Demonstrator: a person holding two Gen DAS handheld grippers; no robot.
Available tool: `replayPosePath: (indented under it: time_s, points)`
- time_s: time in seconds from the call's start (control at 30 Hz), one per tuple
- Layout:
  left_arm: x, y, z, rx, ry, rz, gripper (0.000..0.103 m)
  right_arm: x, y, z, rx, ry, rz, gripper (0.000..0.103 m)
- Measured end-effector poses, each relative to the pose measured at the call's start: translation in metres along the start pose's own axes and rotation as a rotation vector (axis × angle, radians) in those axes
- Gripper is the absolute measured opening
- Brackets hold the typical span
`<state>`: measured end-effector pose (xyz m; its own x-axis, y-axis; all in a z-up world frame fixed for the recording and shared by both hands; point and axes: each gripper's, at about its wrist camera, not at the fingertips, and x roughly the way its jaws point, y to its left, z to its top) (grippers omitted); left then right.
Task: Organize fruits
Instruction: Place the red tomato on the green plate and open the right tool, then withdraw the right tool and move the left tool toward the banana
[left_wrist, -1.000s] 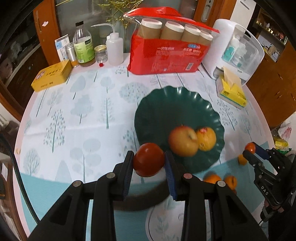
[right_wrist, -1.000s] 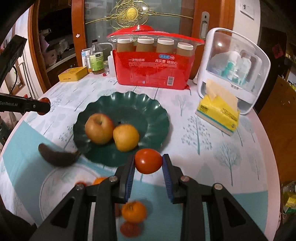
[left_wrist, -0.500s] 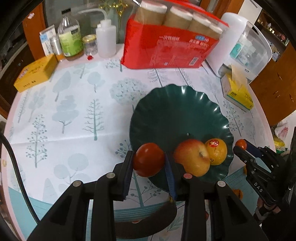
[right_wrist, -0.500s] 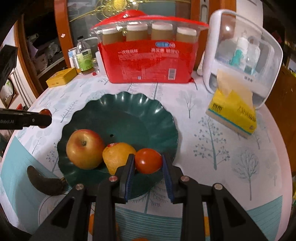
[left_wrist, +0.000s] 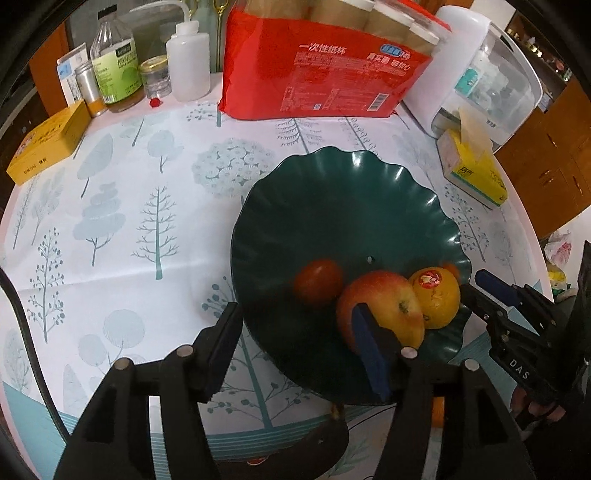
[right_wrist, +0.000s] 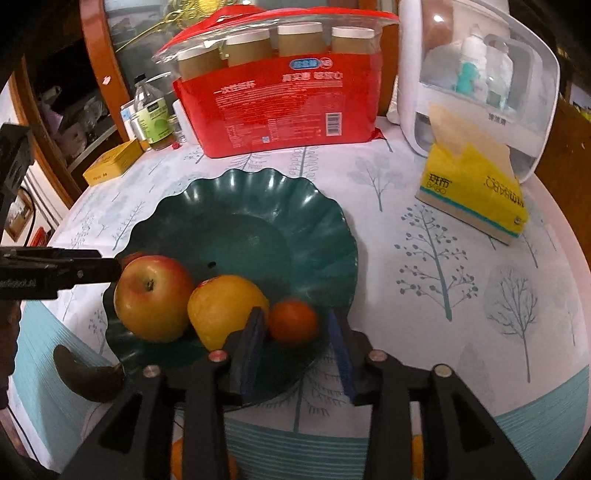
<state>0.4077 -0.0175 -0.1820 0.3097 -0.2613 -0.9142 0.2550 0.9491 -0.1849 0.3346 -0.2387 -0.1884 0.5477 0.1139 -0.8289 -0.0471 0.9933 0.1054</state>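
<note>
In the left wrist view, the left gripper (left_wrist: 295, 332) hangs over the near rim of the green plate (left_wrist: 343, 192), its two fingers spread wide with nothing between them. Just beyond the gap, a red tomato (left_wrist: 319, 282) sits on the plate floor, free of both pads. To its right lie an apple (left_wrist: 384, 306) and, touching it, a yellow citrus (left_wrist: 437, 299) with a small sticker; a sliver of orange fruit (left_wrist: 451, 268) peeks out behind the citrus. At the right edge the right gripper (left_wrist: 491, 291) reaches toward the plate. Below the near rim, partly hidden by the fingers, a dark curved object and a scrap of something red show on the tree-print cloth (left_wrist: 122, 206); what they are is hard to tell. In the right wrist view, the right gripper (right_wrist: 295, 332) is also parted, and a small orange fruit (right_wrist: 293, 323) rests on the plate (right_wrist: 258, 192) between the pads without either visibly pressing it. The apple (right_wrist: 153, 297) and citrus (right_wrist: 225, 308) sit to its left, with the left gripper's tip (right_wrist: 96, 267) at the far left. On the cloth near the plate lies a dark banana-shaped piece (right_wrist: 86, 380), and orange shapes show under the gripper body at the bottom. Judging from this, four fruits are now gathered on the plate and both tongs look freshly emptied; the fruit off the plate near the front edge appears left to collect.
</note>
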Motion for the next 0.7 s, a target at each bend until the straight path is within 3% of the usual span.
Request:
replayPosePath:
  time_s: [0.33, 0.7]
  points:
    - [-0.036, 0.0, -0.007, 0.01, -0.041, 0.023, 0.065, -0.021, -0.009, 0.0, 0.058, -0.03, 0.01, 0.047]
    - [-0.093, -0.008, -0.039, 0.029, -0.095, 0.035, 0.066, -0.078, 0.0, -0.01, 0.057, -0.099, -0.013, 0.047]
